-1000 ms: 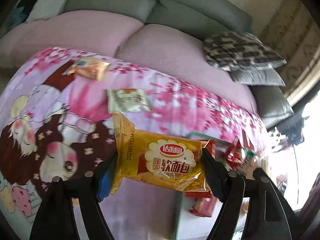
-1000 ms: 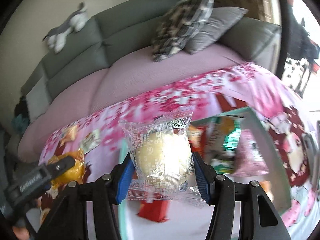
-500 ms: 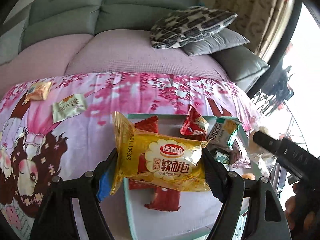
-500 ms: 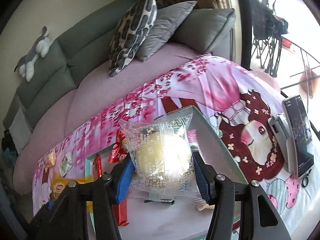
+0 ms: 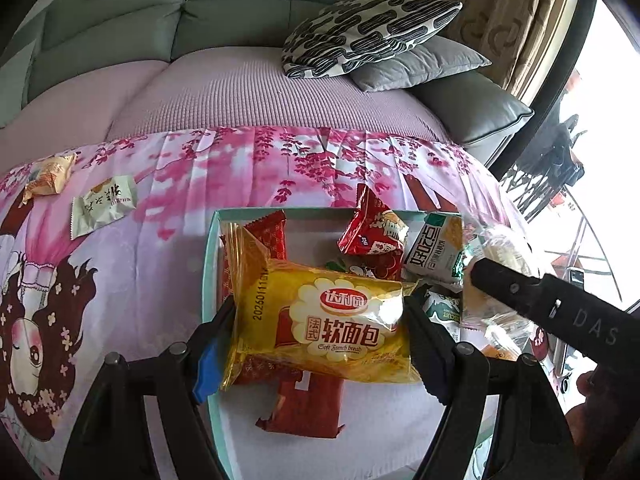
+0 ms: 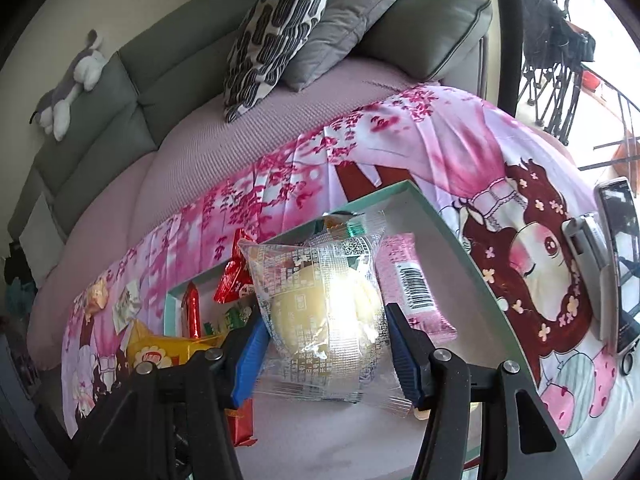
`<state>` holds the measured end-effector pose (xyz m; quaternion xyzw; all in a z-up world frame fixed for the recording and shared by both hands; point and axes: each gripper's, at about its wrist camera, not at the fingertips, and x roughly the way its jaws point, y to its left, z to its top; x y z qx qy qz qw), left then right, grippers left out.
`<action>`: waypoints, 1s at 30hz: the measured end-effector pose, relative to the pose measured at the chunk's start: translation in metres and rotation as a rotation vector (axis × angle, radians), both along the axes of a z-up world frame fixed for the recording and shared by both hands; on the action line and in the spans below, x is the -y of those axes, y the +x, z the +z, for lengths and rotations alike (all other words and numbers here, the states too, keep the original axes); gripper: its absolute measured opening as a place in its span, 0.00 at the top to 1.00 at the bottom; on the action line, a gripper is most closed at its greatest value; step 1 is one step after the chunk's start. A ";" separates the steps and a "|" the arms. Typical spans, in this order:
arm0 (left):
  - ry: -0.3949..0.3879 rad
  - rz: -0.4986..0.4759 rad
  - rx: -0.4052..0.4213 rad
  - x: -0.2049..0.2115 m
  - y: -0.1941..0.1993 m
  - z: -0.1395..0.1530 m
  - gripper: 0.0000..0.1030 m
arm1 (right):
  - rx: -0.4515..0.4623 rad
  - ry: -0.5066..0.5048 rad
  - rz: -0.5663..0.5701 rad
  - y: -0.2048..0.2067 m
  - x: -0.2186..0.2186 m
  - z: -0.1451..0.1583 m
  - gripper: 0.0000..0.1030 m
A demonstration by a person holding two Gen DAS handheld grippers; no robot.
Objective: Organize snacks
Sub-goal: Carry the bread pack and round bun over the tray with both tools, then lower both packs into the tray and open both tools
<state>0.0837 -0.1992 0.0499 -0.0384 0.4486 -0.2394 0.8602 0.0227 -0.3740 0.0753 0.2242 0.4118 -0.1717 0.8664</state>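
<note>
My left gripper [image 5: 316, 336] is shut on a yellow soft-bread packet [image 5: 324, 320] and holds it above the teal-rimmed tray [image 5: 209, 276]. My right gripper [image 6: 324, 344] is shut on a clear-wrapped round bun [image 6: 320, 312] and holds it above the same tray [image 6: 452, 232]. In the tray lie red packets [image 5: 372, 232], a white-green packet [image 5: 434, 252] and a pink packet [image 6: 412, 284]. The right gripper shows in the left wrist view [image 5: 476, 280]. The yellow packet shows in the right wrist view [image 6: 164, 354].
Two loose snacks lie on the pink cartoon cloth [image 5: 120, 264] at the left: an orange one [image 5: 48, 176] and a pale green one [image 5: 104, 204]. A phone on a stand [image 6: 612, 264] is at the right. A sofa with cushions [image 5: 360, 36] stands behind.
Both grippers have swung right over the tray with their packets still held. The right gripper has come closer beside the left one.
</note>
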 end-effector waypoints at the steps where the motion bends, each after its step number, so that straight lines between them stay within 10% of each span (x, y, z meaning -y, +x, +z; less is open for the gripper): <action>1: 0.004 -0.002 0.001 0.001 0.000 -0.001 0.23 | -0.003 0.002 0.004 0.001 -0.001 -0.001 0.42; 30: 0.048 -0.039 0.046 0.009 -0.007 0.012 0.17 | -0.030 -0.007 -0.034 -0.001 0.003 0.002 0.23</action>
